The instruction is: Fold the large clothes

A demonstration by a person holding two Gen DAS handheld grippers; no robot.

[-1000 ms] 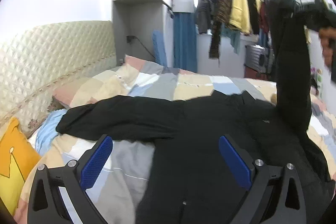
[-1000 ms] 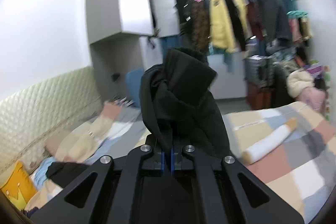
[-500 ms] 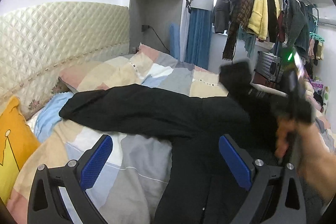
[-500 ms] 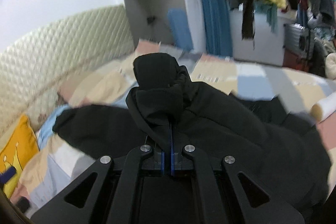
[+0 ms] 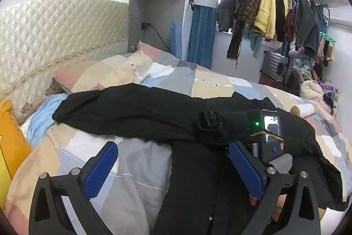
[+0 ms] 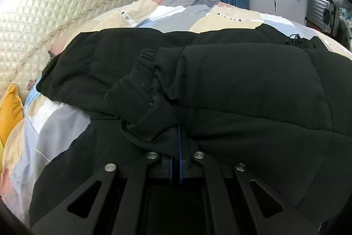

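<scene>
Right gripper (image 6: 179, 136) clamped on black padded coat's sleeve cuff (image 6: 140, 89); left gripper (image 5: 173, 165) jaws apart, empty. Your risk: cuff ahead of jaws springs back once released, undoing fold.

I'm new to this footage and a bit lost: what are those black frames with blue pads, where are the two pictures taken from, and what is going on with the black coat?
There is no robot: a person holds a pair of hand-held tongs in each hand, each with a camera looking along its two fingers. The left view shows the left tongs open and empty over a patchwork quilt on a bed. A black padded jacket lies spread across it, one sleeve stretched toward the quilted headboard. The right tongs also appear there, beside the jacket. The right view shows those tongs shut on the jacket's other sleeve cuff, laid over the jacket's body. Clothes hang on a rack behind.
</scene>
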